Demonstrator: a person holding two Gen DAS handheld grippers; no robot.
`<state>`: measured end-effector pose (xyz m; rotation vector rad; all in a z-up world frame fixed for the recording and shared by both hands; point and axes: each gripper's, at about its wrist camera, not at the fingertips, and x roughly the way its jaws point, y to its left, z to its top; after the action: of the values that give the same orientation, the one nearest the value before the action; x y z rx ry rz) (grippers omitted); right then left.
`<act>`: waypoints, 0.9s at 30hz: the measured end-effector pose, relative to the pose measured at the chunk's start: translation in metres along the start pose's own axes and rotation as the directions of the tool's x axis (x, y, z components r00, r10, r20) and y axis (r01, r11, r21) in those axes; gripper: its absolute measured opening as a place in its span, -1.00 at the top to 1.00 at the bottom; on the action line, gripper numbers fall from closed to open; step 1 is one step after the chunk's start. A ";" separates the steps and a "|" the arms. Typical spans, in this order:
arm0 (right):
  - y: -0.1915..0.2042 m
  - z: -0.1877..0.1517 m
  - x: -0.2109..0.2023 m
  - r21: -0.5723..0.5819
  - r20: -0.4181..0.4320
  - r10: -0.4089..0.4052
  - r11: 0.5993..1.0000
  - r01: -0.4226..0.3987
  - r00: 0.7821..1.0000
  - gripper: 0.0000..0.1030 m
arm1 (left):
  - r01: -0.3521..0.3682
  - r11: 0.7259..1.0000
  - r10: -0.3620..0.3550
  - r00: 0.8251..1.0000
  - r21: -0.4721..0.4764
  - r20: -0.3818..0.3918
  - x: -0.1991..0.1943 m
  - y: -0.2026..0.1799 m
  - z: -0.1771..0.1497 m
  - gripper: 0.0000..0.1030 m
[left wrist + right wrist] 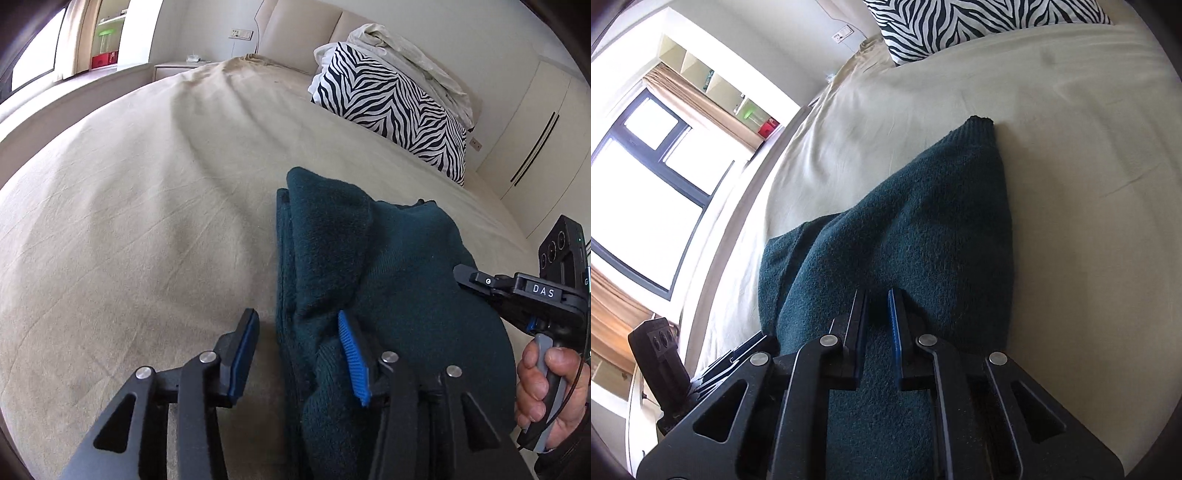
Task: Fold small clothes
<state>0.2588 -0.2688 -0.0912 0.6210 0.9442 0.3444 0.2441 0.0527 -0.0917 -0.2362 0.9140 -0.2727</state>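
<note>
A dark teal knit garment lies bunched and partly folded on the beige bed sheet. My left gripper is open at the garment's left edge; its right pad rests against the cloth and its left pad is over bare sheet. In the right wrist view the same garment drapes over and ahead of my right gripper, whose jaws stand narrowly apart with a fold of the cloth between them. The right gripper also shows at the right edge of the left wrist view, pressed into the garment.
A zebra-print pillow and a crumpled cream blanket lie at the bed's head. White wardrobe doors stand to the right. A window and curtains are to the left. The left gripper's body shows in the right wrist view.
</note>
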 end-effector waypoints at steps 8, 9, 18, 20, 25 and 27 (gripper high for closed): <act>0.031 0.029 -0.016 -0.033 0.052 0.079 0.996 -0.077 0.996 0.85 | -0.063 0.998 0.061 0.992 0.017 0.108 -0.028 -0.006 -0.004 0.14; 0.033 0.037 -0.007 -0.031 0.028 0.084 0.996 -0.083 0.996 0.83 | -0.073 0.997 0.070 0.989 0.017 0.131 -0.032 -0.006 -0.002 0.17; 0.016 0.065 0.072 0.013 -0.087 -0.137 0.990 0.139 0.987 1.00 | -0.089 0.996 0.087 0.988 0.013 0.127 -0.029 -0.003 0.002 0.33; 0.028 0.063 0.063 -0.027 -0.075 -0.133 0.991 0.131 0.988 0.91 | -0.086 0.996 0.079 0.980 0.036 0.183 -0.045 -0.010 0.003 0.33; 0.037 0.029 0.002 0.026 0.000 0.119 0.993 -0.119 0.993 0.87 | 0.008 0.993 -0.038 0.968 0.122 0.247 -0.071 -0.030 0.002 0.33; 0.037 0.005 -0.007 0.011 -0.025 0.152 0.988 -0.151 0.988 0.87 | 0.002 0.985 -0.038 0.978 0.172 0.207 -0.063 -0.041 -0.002 0.33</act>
<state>0.2586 -0.2452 -0.0613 0.7004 0.9256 0.4844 0.2006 0.0346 -0.0335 -0.1133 0.6749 -0.3368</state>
